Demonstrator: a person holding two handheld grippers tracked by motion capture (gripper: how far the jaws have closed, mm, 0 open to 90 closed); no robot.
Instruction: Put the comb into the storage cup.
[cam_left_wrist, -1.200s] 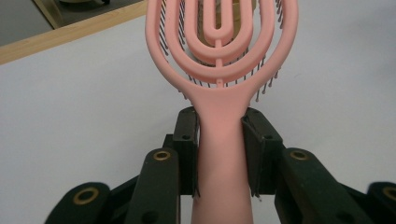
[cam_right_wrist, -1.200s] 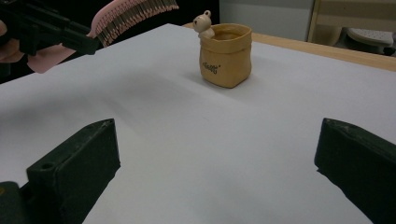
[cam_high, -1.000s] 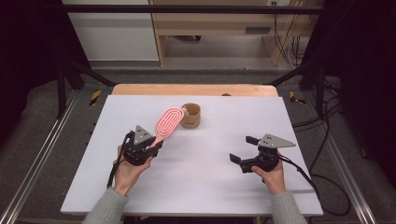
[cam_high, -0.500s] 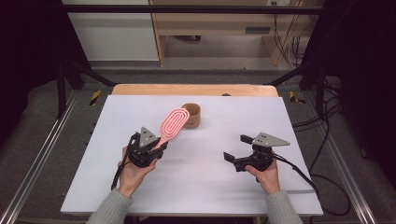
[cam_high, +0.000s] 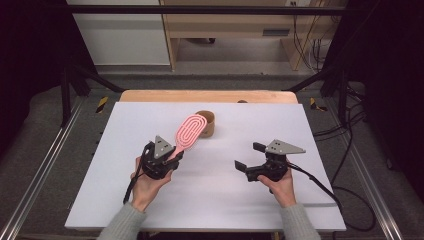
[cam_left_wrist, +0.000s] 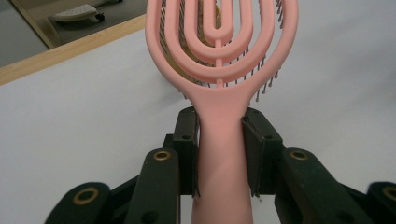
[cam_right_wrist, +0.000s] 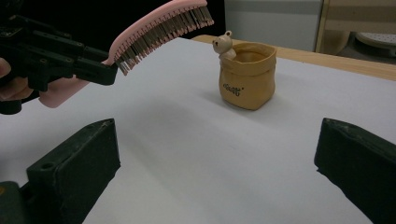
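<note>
The left hand-held gripper (cam_high: 169, 158) is clenched on the handle of a pink hairbrush (cam_high: 190, 131), raised off the table (cam_high: 150, 115) — its long axis points up toward the tan bear pouch (cam_high: 207, 123) just beyond. The right hand-held gripper (cam_high: 247, 157) hangs released, farther away.

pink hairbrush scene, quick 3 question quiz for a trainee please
1. True or false: the left gripper holds the pink plastic hairbrush by its handle.
2. How do the right gripper's jaws stand? A wide apart, B closed on the pouch.
3. What peeks from the small tan fabric pouch on the white table?

Key: 1 true. 2 A. 3 a small bear figure.
</note>
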